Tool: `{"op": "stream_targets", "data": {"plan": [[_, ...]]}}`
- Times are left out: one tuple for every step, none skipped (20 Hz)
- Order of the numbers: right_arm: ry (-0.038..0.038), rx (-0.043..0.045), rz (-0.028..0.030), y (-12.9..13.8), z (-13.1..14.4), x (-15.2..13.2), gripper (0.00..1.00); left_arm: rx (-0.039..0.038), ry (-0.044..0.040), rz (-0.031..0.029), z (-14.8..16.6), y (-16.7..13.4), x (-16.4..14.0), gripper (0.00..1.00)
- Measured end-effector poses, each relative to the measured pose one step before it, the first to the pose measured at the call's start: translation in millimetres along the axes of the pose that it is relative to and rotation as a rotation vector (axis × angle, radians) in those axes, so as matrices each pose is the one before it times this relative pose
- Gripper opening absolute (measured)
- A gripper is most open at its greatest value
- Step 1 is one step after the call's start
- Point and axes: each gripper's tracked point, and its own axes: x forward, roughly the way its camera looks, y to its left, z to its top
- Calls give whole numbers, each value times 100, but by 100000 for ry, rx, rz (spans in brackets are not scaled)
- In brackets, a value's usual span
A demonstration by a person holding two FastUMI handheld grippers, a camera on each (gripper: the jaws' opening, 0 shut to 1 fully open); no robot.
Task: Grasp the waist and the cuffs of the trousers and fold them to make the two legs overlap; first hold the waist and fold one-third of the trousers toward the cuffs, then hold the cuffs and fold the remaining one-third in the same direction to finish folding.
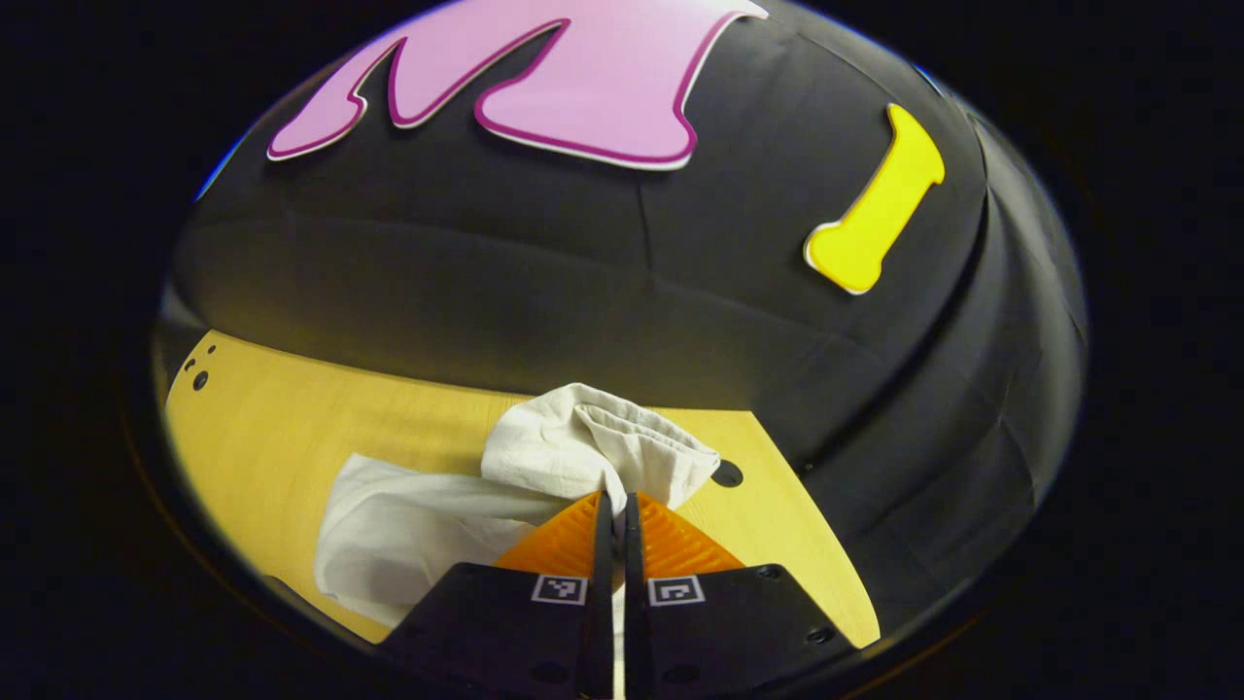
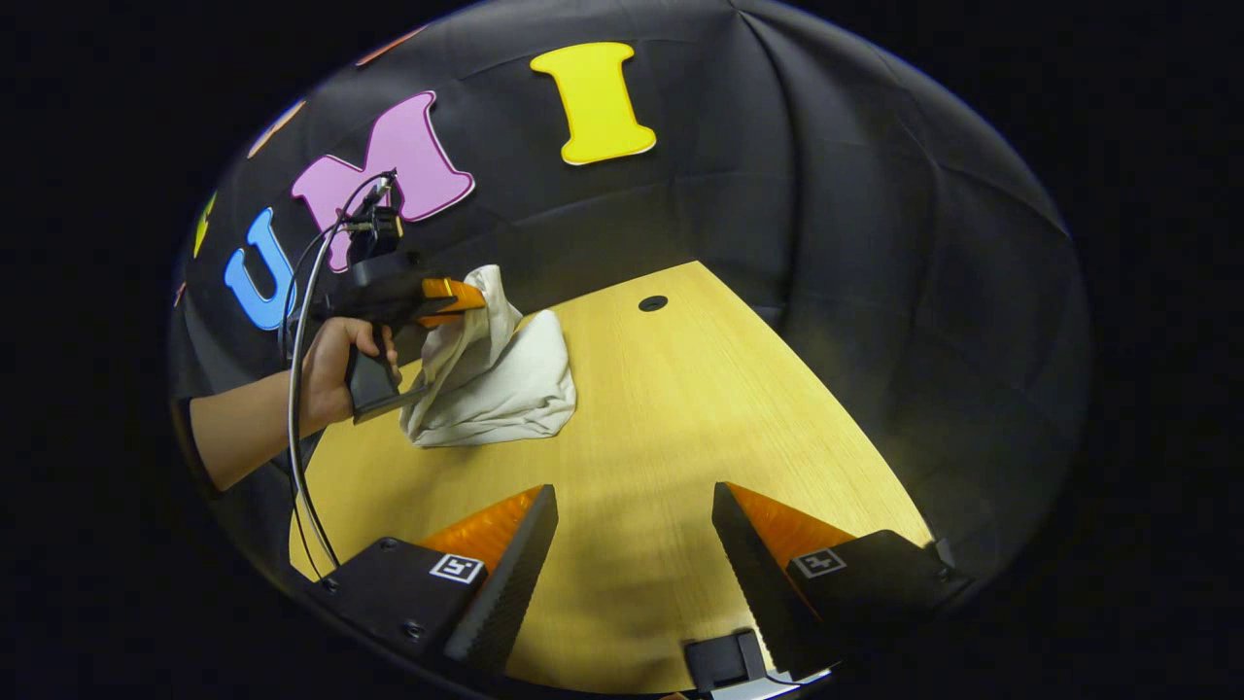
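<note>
The left gripper [image 1: 618,498] is clenched on a bunched fold of the white trousers [image 1: 428,515], lifting it off the wooden table [image 1: 272,428] — the rest of the cloth sags below and to its left. The right gripper [image 2: 634,506] hangs released over bare tabletop, the trousers well ahead to its left, held by a person's hand [image 2: 335,365].

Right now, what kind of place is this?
Probably a recording booth: black cloth wall, a bare wooden table, and a person's hand lifting white trousers with a hand-held gripper.
</note>
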Motion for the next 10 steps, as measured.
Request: {"op": "stream_targets", "data": {"plan": [[-49, 570, -435, -305, -102, -54, 98, -1194, 985, -1071, -724, -794, 20, 12], [65, 488, -538, -215, -84, 20, 99, -1691, 101, -2022, -517, -590, -67, 16], [334, 404, -462, -226, -277, -211, 98, -1659, -333, -1945, 74, -541, -570, 16], [401, 272, -174, -11, -286, -150, 98, -1124, -358, -2033, -59, -524, -420, 20], [98, 181, 10, 36, -184, -100, 98, -298, -151, -2320, -127, -409, -606, 18], [-67, 333, -4, 139, -271, -262, 98, 1077, -536, -1031, -58, -209, -633, 51], [81, 520, 274, 264, -199, -155, 99, 1869, -811, -103, 117, 182, -517, 55], [149, 370, 418, 334, -318, -253, 99, 1785, -671, 274, 141, 276, -872, 54], [11, 129, 476, 416, -229, -181, 99, 1401, -619, 228, -186, 418, -1172, 59], [-308, -188, 661, 519, -162, -238, 99, 1097, -586, -240, 51, 351, -1408, 71]]}}
